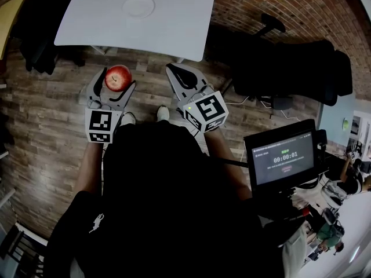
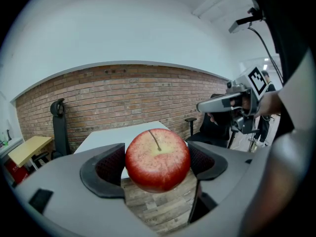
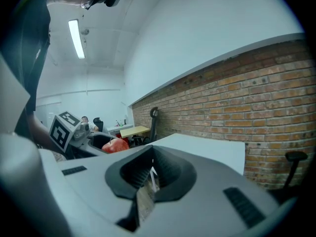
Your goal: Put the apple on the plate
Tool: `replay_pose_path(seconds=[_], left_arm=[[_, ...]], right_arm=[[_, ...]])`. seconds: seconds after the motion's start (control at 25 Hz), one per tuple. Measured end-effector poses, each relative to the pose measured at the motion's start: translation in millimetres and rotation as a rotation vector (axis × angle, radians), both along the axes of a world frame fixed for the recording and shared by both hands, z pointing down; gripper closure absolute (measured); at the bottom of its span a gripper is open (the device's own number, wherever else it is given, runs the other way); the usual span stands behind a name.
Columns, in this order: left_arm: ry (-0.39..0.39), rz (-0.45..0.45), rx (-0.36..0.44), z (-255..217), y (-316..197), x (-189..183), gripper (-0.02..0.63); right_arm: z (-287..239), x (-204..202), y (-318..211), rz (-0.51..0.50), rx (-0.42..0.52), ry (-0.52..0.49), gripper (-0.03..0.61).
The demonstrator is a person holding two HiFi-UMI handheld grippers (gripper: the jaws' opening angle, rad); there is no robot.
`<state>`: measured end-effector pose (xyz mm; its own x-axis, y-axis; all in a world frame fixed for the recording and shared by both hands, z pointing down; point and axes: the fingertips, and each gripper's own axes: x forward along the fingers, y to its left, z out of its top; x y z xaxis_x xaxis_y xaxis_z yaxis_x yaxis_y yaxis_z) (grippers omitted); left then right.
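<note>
Between the jaws of my left gripper (image 2: 157,166) sits the apple (image 1: 118,77), clamped on both sides above the wooden floor (image 1: 52,109). At 12 o'clock, well apart, the plate (image 1: 138,6) lies on the white table (image 1: 179,22). At 3 o'clock, my right gripper (image 3: 150,174) is closed, empty.

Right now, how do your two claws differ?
The left claw grips a red apple; the right claw holds nothing. The left claw's jaws stand apart around the fruit; the right claw's are closed together. Both hang over the wooden floor, short of the white table.
</note>
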<state>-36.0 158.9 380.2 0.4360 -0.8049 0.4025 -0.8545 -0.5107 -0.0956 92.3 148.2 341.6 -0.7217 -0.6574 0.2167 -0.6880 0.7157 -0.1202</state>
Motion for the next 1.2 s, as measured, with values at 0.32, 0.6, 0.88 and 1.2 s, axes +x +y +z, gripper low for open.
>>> replay_pose_path(seconds=[0.32, 0.6, 0.88, 1.2], left_arm=[[-0.009, -0.014, -0.009, 11.5, 14.5, 13.3, 0.212], [-0.029, -0.004, -0.015, 19.2, 20.8, 25.1, 0.212], [-0.052, -0.010, -0.006, 13.8, 16.9, 20.9, 0.212], [-0.056, 0.001, 0.002, 19.0, 15.4, 30.9, 0.212]], right_arm=[[12.5, 8.6, 11.0, -0.032, -0.002, 0.001, 0.575], [20.1, 18.5, 13.6, -0.039, -0.004, -0.008, 0.575], [25.6, 22.5, 16.5, -0.042, -0.016, -0.011, 0.575], [31.2, 35.4, 14.3, -0.024, -0.008, -0.017, 0.574]])
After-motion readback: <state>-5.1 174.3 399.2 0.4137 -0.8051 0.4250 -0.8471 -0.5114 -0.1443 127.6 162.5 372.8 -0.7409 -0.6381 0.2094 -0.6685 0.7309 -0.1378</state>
